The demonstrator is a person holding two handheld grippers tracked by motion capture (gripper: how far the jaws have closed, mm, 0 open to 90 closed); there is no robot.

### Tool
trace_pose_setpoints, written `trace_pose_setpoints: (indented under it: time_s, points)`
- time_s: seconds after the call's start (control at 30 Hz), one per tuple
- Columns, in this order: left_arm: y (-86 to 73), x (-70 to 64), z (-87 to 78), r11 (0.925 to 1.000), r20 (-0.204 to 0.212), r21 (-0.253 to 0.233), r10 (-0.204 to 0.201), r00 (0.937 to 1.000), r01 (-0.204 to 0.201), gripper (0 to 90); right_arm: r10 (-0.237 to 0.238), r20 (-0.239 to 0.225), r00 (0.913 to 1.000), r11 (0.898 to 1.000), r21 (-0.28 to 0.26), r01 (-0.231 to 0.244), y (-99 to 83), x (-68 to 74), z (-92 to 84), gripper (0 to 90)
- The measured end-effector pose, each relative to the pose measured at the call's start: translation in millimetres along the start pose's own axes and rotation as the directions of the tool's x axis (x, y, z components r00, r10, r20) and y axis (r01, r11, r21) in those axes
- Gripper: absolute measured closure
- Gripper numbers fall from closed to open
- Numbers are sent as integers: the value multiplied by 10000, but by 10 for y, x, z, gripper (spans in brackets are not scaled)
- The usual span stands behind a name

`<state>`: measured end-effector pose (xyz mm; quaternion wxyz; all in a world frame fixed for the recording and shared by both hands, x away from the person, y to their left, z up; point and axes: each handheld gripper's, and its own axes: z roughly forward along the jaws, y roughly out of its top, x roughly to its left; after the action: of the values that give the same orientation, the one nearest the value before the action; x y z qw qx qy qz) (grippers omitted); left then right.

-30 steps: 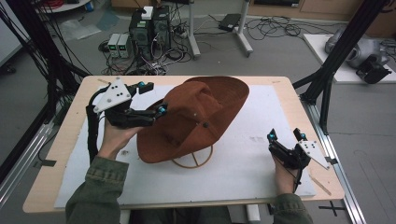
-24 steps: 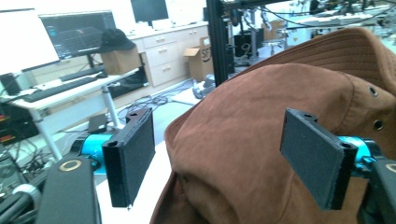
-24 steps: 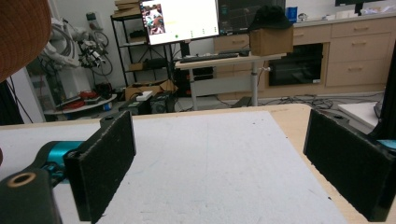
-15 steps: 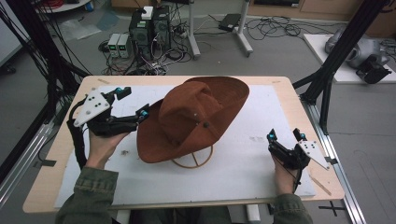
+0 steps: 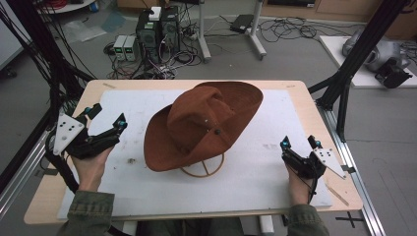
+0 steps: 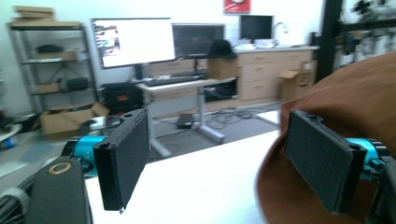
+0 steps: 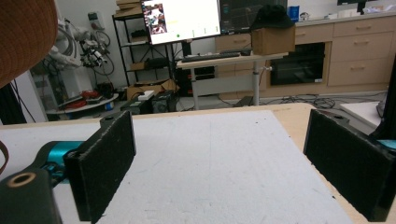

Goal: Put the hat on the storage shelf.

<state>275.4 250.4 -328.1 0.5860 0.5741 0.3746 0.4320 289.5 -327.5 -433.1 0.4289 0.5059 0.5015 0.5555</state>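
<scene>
A brown wide-brimmed hat rests tilted on a round wooden stand in the middle of the white mat. My left gripper is off to the hat's left, low over the mat, apart from the brim. Its jaws have just opened a little wider and nothing is between them. In the left gripper view the left gripper stands open, with the hat beyond its right jaw. My right gripper rests open near the mat's right edge. In the right gripper view the right gripper has only mat between its pads, and the hat brim shows at top left.
The white mat covers most of the wooden table. Black frame posts rise at both sides of the table. Computers and cables lie on the floor beyond the far edge.
My left gripper has drawn away from the hat's left side, moving left and down toward the mat, with its jaws a little wider. The hat and the right gripper have stayed put.
</scene>
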Motion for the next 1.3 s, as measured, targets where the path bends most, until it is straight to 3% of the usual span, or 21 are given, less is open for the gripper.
trace_pose_setpoints:
  time_s: [0.1,0.2,0.5,0.73,1.17,1.3]
  points:
    - [-49,39,-78,9999,-590,-154,33,9982,-42,224,-2,34,10000,10000,2,2,-2,2,1,84]
    - [-108,63,-150,9994,-1276,-341,19,9918,-63,208,4,38,10000,10000,56,-4,-2,3,-3,84]
    - [-311,155,-292,9988,-2133,-357,-396,9762,327,207,90,63,9999,10000,34,-90,-2,0,-9,84]
    - [-518,201,-377,9978,-2319,-138,-661,9705,646,205,61,71,10000,10000,41,-61,-3,2,-12,84]
    - [-727,236,-456,9978,-2917,193,-546,9549,630,201,108,83,9999,9999,77,-109,-8,12,-18,84]
    - [-810,245,-468,9969,-3084,502,-423,9503,607,199,121,95,9999,9999,68,-121,-8,6,-22,84]
